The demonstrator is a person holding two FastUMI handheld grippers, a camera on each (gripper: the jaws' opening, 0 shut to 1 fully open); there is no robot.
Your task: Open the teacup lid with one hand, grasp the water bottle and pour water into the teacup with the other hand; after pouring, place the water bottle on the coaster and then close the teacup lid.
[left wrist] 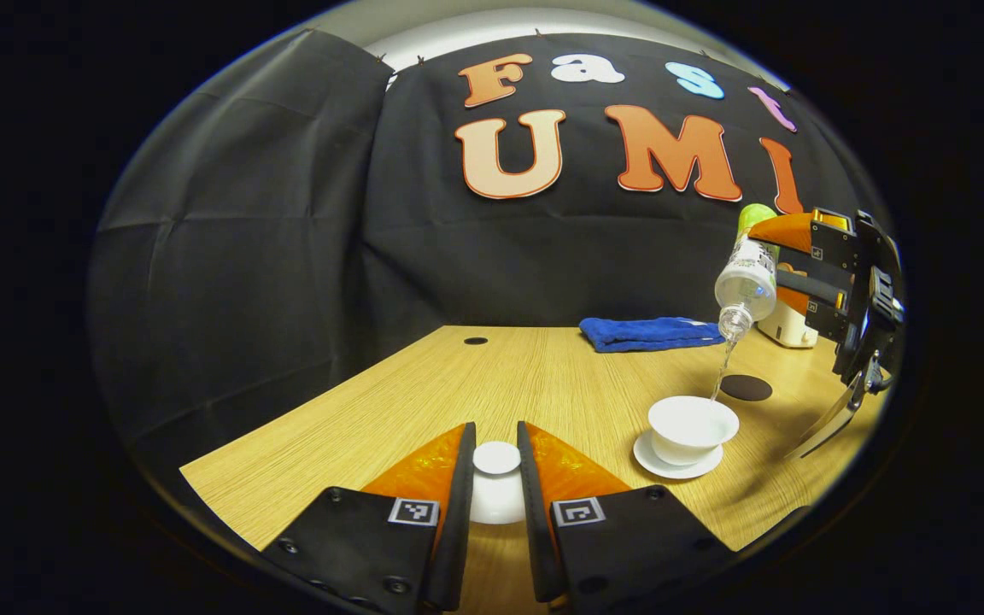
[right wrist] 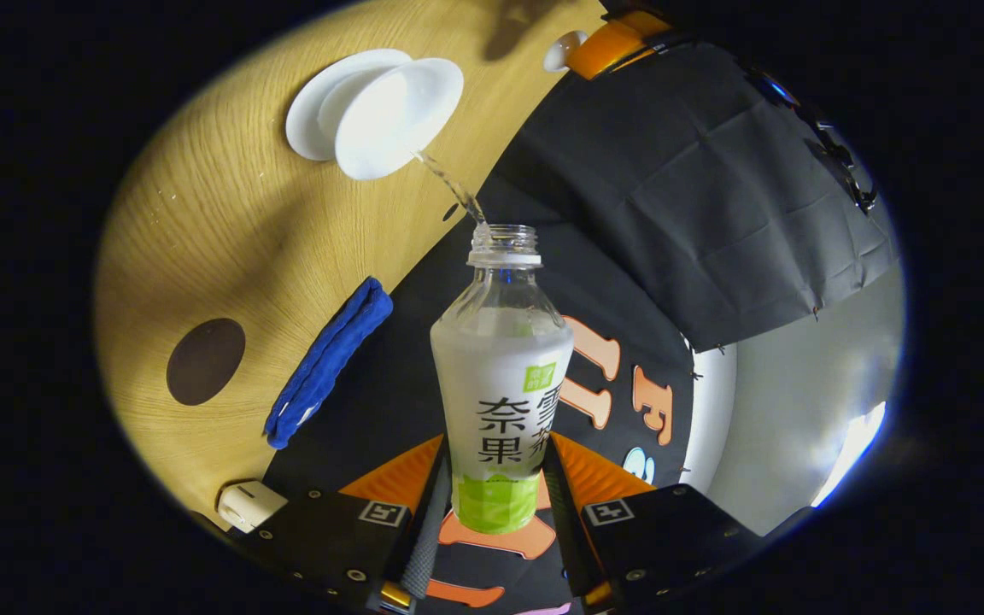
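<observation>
A: Pouring now. The right gripper (right wrist: 496, 504) has both fingers pinching the water bottle (right wrist: 500, 384) low on its body, and in the left gripper view that bottle (left wrist: 748, 273) hangs tilted, neck down, above the teacup (left wrist: 693, 427). A thin stream (left wrist: 721, 376) falls to the near side of the rim.

B: And the lid?

A: The teacup lid (left wrist: 496, 478) sits between the left gripper's (left wrist: 496, 461) fingers, low over the table (left wrist: 458, 384) and well to the side of the cup. The fingers stand close on either side of its knob; it looks like a grip, though contact is hard to confirm from here.

B: So what makes this pour good?

A: I'd say holding the tilt steady. The stream lands close to the cup's edge, so a small drift could send water onto the saucer (left wrist: 678, 465). Nudging the mouth toward the cup's centre would give more margin.

B: Then where does it go?

A: The dark round coaster (left wrist: 746, 388) lies just behind the cup, near the blue cloth (left wrist: 646, 333). Righting the bottle before travelling should avoid drips, I'd guess.
</observation>
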